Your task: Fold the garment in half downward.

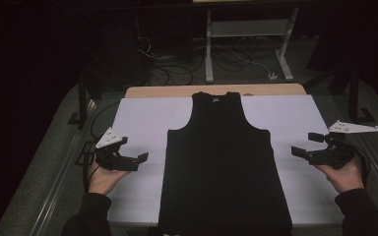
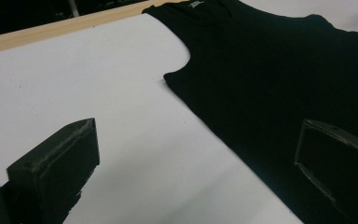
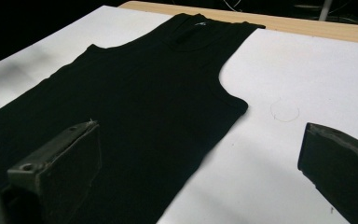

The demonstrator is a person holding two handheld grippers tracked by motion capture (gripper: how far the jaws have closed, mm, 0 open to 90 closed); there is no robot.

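One black sleeveless top (image 1: 224,162) lies flat in the middle of the high view, spread on a white sheet (image 1: 142,123) that covers the counter (image 1: 177,91), whose wooden edge shows as a pale strip along the top of the sheet. The neck and two straps of the garment point toward the upper part of the frame, with a small light label inside the neckline, and the hem reaches the lower edge. Its cloth looks smooth, with the armholes curving inward on both sides. At the left of the frame the left tool (image 1: 133,158) is held in a hand (image 1: 106,179) over bare sheet, apart from the garment's side edge, its jaws spread wide and holding nothing. At the right of the frame the right tool (image 1: 306,146) sits in the other hand (image 1: 345,176), also just off the garment's edge, its jaws likewise parted and empty. Beyond the counter, in the dark upper part of the frame, white frame legs (image 1: 209,54) and loose cables (image 1: 177,69) lie on the floor. Nothing lies on the garment or between it and either tool.
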